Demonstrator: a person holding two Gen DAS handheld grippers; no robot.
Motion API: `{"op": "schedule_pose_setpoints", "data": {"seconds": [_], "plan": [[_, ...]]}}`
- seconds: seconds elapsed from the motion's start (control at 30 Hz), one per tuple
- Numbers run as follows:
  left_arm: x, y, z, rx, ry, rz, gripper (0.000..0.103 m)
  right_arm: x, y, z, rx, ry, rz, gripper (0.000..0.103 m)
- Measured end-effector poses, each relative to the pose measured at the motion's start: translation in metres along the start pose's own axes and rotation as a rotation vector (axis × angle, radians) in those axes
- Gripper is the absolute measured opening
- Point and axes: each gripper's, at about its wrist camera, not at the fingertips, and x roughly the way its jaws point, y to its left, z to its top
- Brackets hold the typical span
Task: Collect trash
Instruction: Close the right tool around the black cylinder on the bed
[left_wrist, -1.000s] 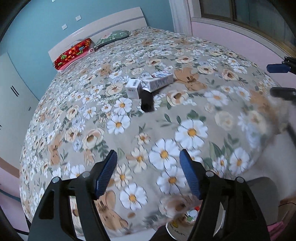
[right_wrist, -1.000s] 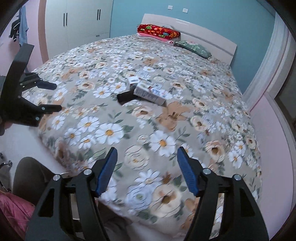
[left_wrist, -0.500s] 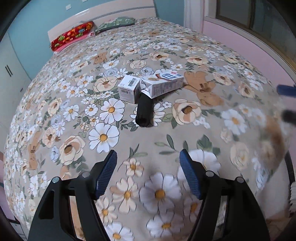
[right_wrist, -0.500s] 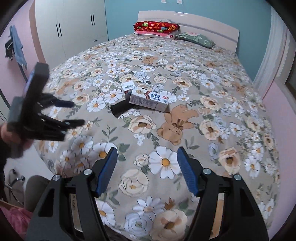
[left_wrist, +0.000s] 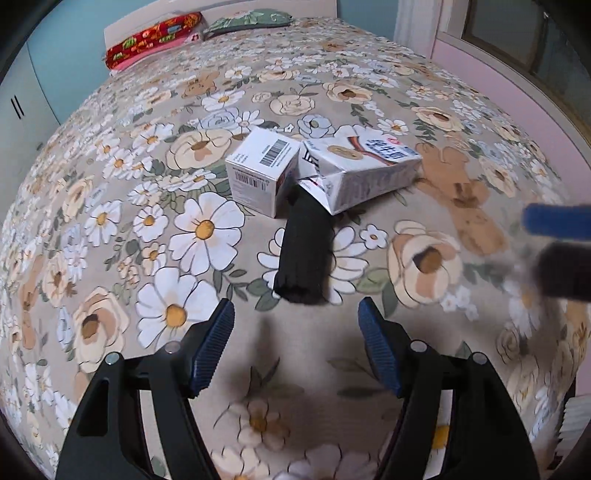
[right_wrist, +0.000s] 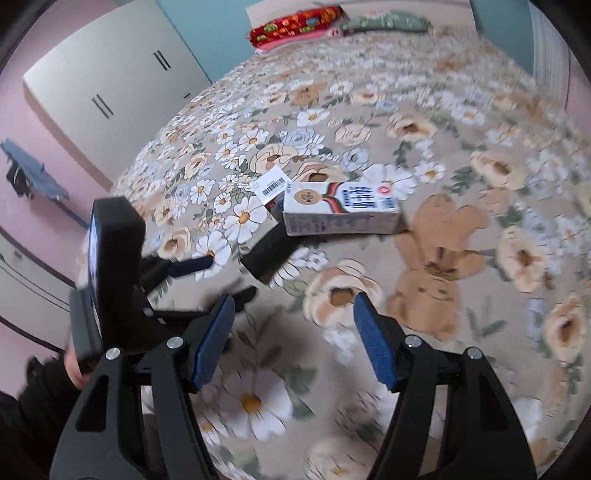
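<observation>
Left wrist view, starting at the left: the flowered bedspread (left_wrist: 92, 221) fills the frame. At lower centre the left gripper (left_wrist: 295, 317) hangs over it, its blue-padded fingers (left_wrist: 216, 339) closing a touch, with nothing between them but bedding. Just above the gap lies a black roll (left_wrist: 304, 254), its far end tucked between two cartons: a small white box with a barcode (left_wrist: 262, 166) at centre-left, and to its right a torn-open milk carton (left_wrist: 365, 170) lying on its side. At the right edge, a blurred blue-and-black shape, the right gripper (left_wrist: 557, 236) seen from outside.

Right wrist view, left to right: a white wardrobe (right_wrist: 110, 92) at upper left, then the left gripper's black body with a hand (right_wrist: 75, 365) below it at lower left. The right gripper (right_wrist: 291, 321) sits at lower centre, fingers (right_wrist: 373, 343) parted and released, gripping nothing. Above them, at mid-frame, the same trash cluster rests on the bed. Red and green pillows (right_wrist: 295, 26) lie at the top edge.
</observation>
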Motion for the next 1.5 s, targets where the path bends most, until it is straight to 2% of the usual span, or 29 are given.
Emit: {"op": "schedule_pose_setpoints", "data": {"seconds": [0.07,0.2,0.3,0.5,0.57,0.73,0.87,0.93,0.97,1.3,1.5], "plan": [[0.008,0.002,0.004,-0.004,0.011,-0.014,0.066,0.014,0.0,0.009,0.039,0.024,0.018,0.067],[0.017,0.002,0.007,0.0,0.012,-0.027,0.065,0.04,-0.003,0.029,0.159,0.069,0.038,0.067],[0.024,0.014,0.01,-0.062,0.023,-0.064,0.063,0.059,-0.007,0.042,0.262,0.098,0.021,0.067],[0.026,0.02,0.008,-0.055,-0.023,-0.087,0.061,0.092,-0.02,0.045,0.472,0.147,0.049,0.067],[0.026,0.018,0.009,-0.039,-0.032,-0.091,0.061,0.096,-0.019,0.045,0.488,0.151,0.035,0.067],[0.033,0.019,0.013,-0.035,-0.042,-0.107,0.052,0.104,-0.022,0.046,0.533,0.14,0.006,0.067],[0.038,0.023,0.014,-0.047,-0.052,-0.133,0.05,0.114,-0.025,0.046,0.554,0.163,0.039,0.067],[0.042,0.024,0.014,-0.049,-0.05,-0.158,0.038,0.117,-0.025,0.046,0.559,0.161,0.047,0.067],[0.043,0.025,0.013,-0.051,-0.052,-0.175,0.035,0.118,-0.026,0.046,0.562,0.157,0.06,0.067],[0.029,0.034,-0.005,-0.071,-0.107,-0.243,0.032,0.119,-0.022,0.043,0.575,0.142,0.154,0.065],[-0.002,0.035,-0.022,-0.062,-0.152,-0.286,0.032,0.108,-0.015,0.036,0.563,0.127,0.196,0.052]]}}
